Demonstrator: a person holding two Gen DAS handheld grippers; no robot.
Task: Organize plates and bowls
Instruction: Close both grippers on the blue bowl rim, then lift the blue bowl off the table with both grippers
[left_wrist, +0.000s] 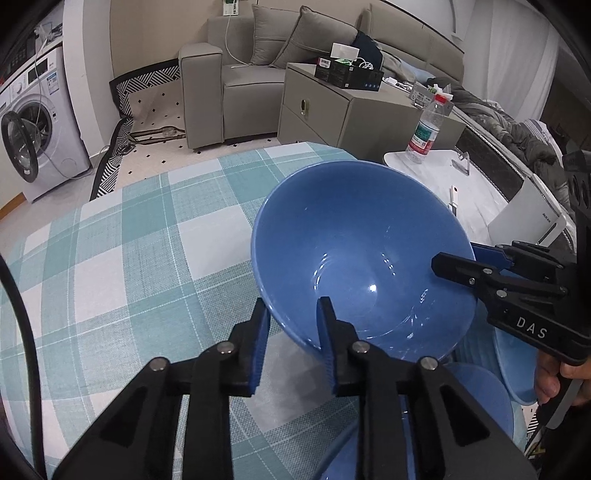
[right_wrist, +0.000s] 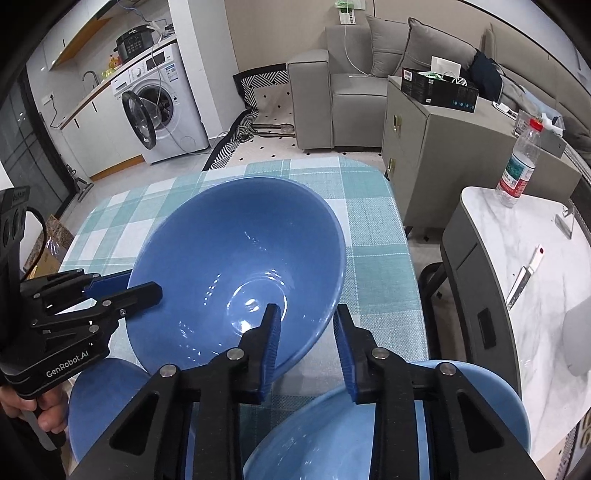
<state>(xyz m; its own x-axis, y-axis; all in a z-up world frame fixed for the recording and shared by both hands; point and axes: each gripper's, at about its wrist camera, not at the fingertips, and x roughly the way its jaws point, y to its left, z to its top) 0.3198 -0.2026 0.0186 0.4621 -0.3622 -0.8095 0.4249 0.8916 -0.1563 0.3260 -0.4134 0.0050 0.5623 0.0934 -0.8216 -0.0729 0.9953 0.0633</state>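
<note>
A large blue bowl (left_wrist: 364, 254) is held tilted above the checked tablecloth (left_wrist: 129, 251). My left gripper (left_wrist: 291, 325) straddles its near rim, one finger inside and one outside, closed on the wall. My right gripper (right_wrist: 306, 332) grips the opposite rim of the same bowl (right_wrist: 240, 273) the same way. Each gripper shows in the other's view: the right gripper (left_wrist: 454, 266) at the bowl's right edge, the left gripper (right_wrist: 144, 291) at its left edge. Below lie a blue dish (right_wrist: 107, 398) and a lighter blue bowl (right_wrist: 332, 435).
A white marble side table (right_wrist: 546, 280) to the right carries a water bottle (right_wrist: 519, 166) and a small knife-like tool (right_wrist: 526, 273). A grey cabinet (left_wrist: 332, 107), a sofa (left_wrist: 236, 85) and a washing machine (right_wrist: 162, 99) stand beyond the table's far edge.
</note>
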